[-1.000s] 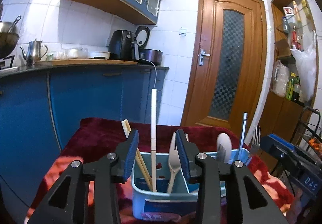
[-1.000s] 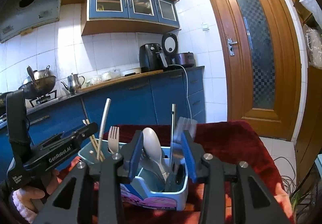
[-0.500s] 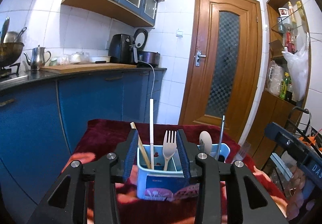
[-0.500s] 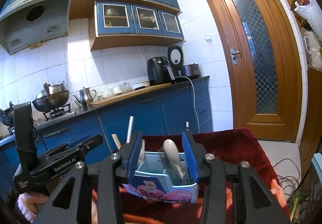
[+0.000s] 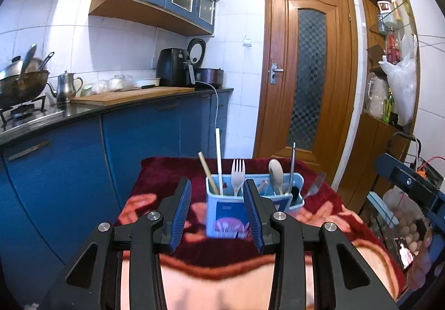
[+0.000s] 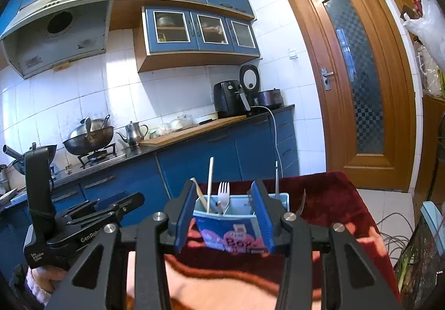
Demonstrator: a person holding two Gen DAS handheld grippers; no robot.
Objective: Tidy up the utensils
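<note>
- Utensils stand sorted in a light blue caddy (image 5: 228,212) that sits on a dark red patterned blanket (image 5: 167,171) covering the table.
- Left compartment of the caddy holds wooden chopsticks (image 5: 205,171) leaning left, a tall white straw (image 5: 219,159) and a pale plastic fork (image 5: 238,175) with tines up.
- Right compartment holds a pale spoon (image 5: 276,171) with bowl up and a thin metal rod (image 5: 292,168); a metal utensil (image 5: 315,184) leans out over the caddy's right edge.
- Left gripper (image 5: 217,212) hangs in front of the caddy, apart from it, its blue-padded jaws spread wide with nothing between them.
- Right gripper (image 6: 225,215) also sits short of the caddy (image 6: 230,232), jaws spread and empty; through the gap show the straw (image 6: 210,184) and the fork (image 6: 224,194).
- Seen from the right wrist camera, the left gripper's black body (image 6: 83,226) sits low at the left, held by a hand in a pink cuff (image 6: 39,279).
- Behind the table run blue kitchen cabinets (image 5: 155,137) with a wooden cutting board (image 5: 130,94), a metal teapot (image 5: 65,87) and a black air fryer (image 5: 173,68) on the counter, and a wooden door (image 5: 308,81) stands to the right.
</note>
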